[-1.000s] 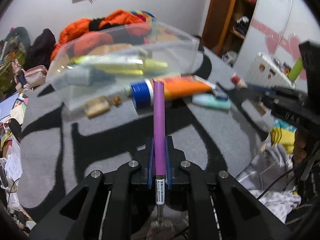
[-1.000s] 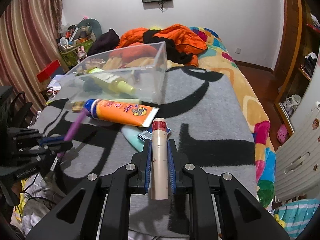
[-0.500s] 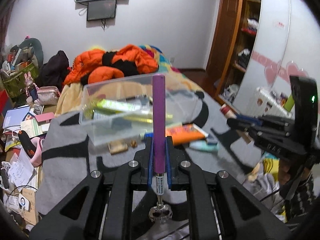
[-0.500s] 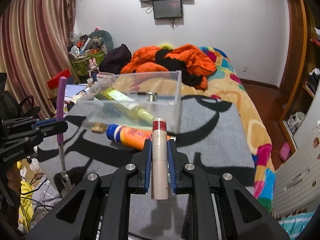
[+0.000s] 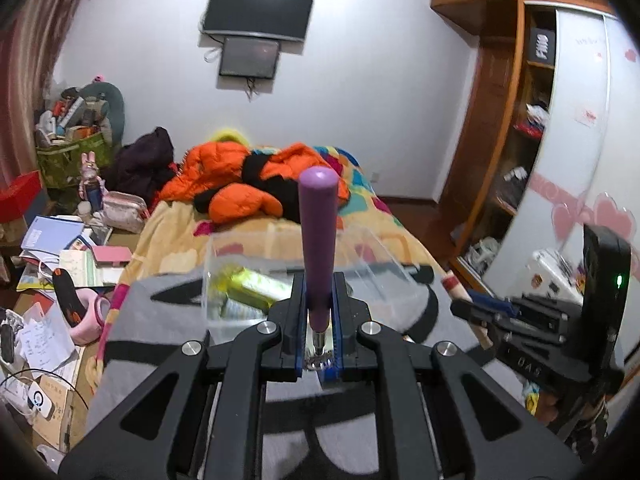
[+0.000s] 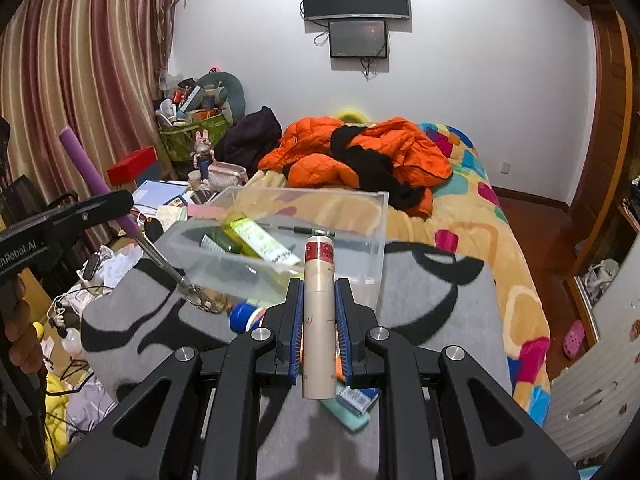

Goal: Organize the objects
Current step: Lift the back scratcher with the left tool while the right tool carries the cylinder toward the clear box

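Note:
My left gripper (image 5: 319, 300) is shut on a purple-handled tool (image 5: 317, 240) with a metal head, held up above the grey blanket; the tool also shows in the right wrist view (image 6: 94, 180). My right gripper (image 6: 319, 312) is shut on a beige tube with a red band (image 6: 319, 300); its tip also shows in the left wrist view (image 5: 452, 284). A clear plastic box (image 6: 280, 256) holding a yellow-green bottle (image 6: 260, 240) sits ahead on the blanket; it also shows in the left wrist view (image 5: 248, 280).
An orange tube with a blue cap (image 6: 246, 316) and a mint-green item (image 6: 348, 410) lie on the grey blanket (image 6: 432, 312). An orange jacket (image 6: 360, 156) lies on the bed behind. Clutter fills the floor at left (image 5: 60, 248). A wardrobe (image 5: 552, 160) stands at right.
Both grippers have lifted and tilted up with their objects. The clear box now sits lower in both views. The wall screens have come into sight.

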Available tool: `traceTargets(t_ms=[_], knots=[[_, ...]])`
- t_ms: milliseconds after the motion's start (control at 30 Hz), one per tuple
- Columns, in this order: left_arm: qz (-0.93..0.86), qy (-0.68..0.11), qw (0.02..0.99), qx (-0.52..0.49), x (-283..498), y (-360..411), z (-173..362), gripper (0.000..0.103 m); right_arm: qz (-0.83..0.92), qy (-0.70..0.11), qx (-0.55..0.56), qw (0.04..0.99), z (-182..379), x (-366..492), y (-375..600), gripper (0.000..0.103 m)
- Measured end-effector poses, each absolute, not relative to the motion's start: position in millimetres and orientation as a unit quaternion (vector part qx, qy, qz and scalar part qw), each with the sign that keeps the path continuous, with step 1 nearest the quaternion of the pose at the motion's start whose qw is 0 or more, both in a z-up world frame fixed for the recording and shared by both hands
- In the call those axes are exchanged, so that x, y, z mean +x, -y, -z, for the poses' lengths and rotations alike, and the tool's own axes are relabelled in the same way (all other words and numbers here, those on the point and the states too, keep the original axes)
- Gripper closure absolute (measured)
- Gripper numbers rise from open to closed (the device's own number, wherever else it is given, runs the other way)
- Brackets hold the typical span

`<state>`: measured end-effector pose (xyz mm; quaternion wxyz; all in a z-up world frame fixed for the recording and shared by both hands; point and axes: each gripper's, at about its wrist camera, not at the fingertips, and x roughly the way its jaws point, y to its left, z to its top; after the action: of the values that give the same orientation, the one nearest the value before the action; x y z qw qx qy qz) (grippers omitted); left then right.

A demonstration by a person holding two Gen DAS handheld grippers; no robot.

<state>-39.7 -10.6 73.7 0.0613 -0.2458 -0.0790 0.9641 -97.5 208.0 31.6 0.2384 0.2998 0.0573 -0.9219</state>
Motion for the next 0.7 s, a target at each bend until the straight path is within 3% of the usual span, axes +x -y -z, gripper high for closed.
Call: traceTargets(t_ms=[700], knots=[[-0.969,0.076,0.066,-0.225,-108.1,2.1,-102.0,0.093,0.925,-0.058,0.288,0.241,-44.7,-154.5,-190.9,0.089]])
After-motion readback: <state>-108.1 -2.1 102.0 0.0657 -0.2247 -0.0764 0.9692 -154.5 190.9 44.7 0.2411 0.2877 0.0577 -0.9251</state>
